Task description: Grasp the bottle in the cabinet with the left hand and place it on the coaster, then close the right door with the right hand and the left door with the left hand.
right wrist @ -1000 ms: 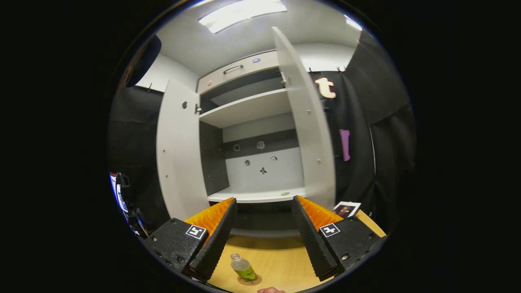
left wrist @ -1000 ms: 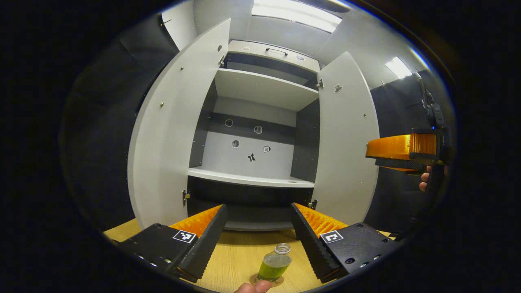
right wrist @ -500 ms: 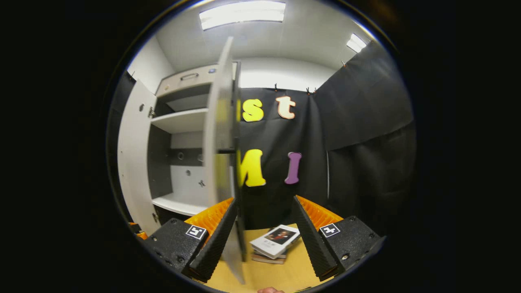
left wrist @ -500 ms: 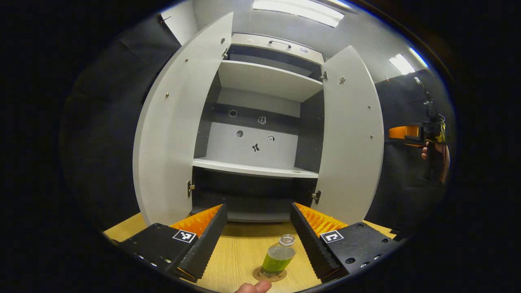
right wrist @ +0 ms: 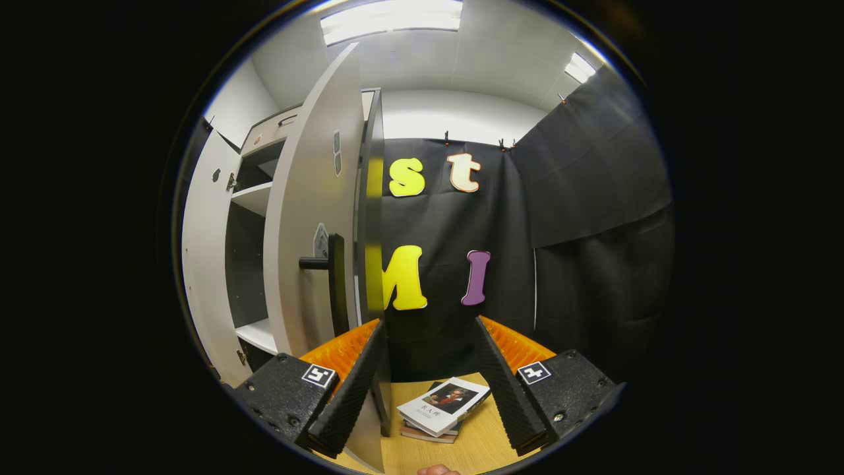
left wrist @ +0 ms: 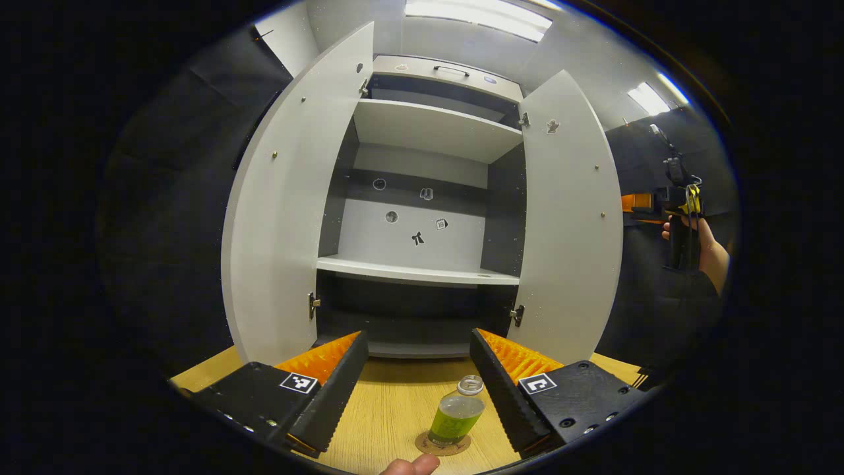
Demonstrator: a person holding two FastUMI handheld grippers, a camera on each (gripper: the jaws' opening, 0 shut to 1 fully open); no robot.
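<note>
The bottle (left wrist: 456, 417) stands upright on the coaster (left wrist: 443, 446), cap up, between your left gripper's (left wrist: 418, 379) spread, empty fingers. Your right gripper (right wrist: 428, 373), also spread and empty, has swung further around the right door (right wrist: 310, 251): its outer face and handle (right wrist: 335, 284) now show, left of the fingers.

Wooden table and what sits on it

The table (left wrist: 389, 409) carries a coaster (left wrist: 443, 445) between the left gripper's (left wrist: 417, 389) fingers, nearer its right finger, with the bottle (left wrist: 456, 419) upright on it; the cabinet (left wrist: 422, 231) stands ahead. Between the right gripper's (right wrist: 428, 379) fingers lies a stack of books (right wrist: 443, 409).
</note>
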